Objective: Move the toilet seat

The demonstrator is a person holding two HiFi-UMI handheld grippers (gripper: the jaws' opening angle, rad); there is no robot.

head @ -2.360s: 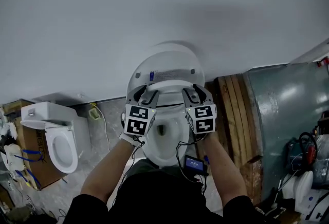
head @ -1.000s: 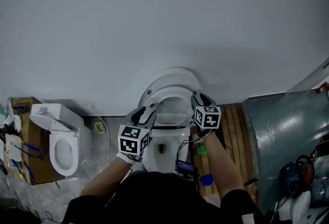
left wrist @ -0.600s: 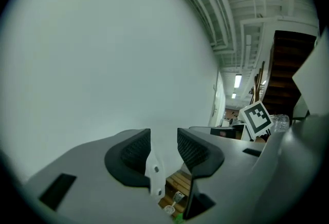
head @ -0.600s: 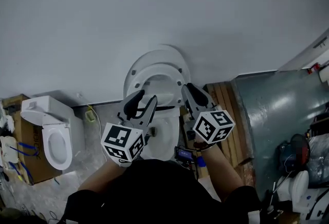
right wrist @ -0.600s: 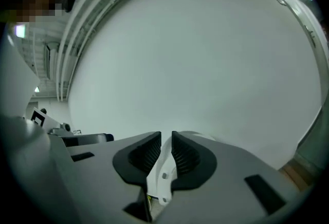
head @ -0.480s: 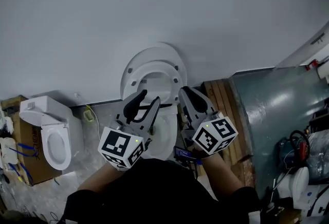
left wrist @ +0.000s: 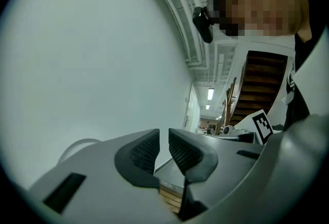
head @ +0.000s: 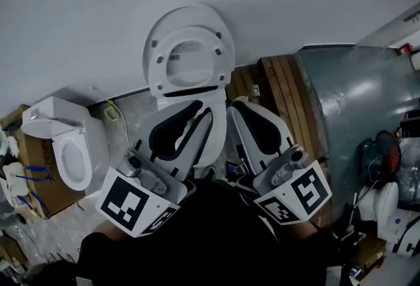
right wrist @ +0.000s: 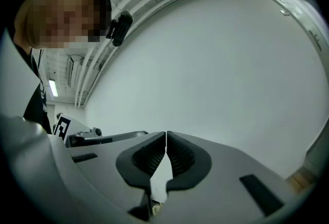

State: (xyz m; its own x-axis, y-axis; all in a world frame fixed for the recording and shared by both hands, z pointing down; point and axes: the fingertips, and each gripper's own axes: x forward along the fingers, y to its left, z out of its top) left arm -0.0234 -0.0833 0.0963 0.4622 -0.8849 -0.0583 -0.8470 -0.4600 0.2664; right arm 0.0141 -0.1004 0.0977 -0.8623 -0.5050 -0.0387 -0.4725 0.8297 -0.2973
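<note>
The toilet seat [head: 220, 61] stands raised against the wall, upper centre: rigid, slick hinged plastic, likely light, best taken at its front rim. Below, left gripper [head: 202, 114] and right gripper [head: 235, 109] have just closed, empty.

Your left gripper [head: 205, 113] and right gripper [head: 234, 107] hid most of the toilet bowl [head: 170, 102] from the head view. The clutter [head: 401, 233] at the right edge was cut off.
</note>
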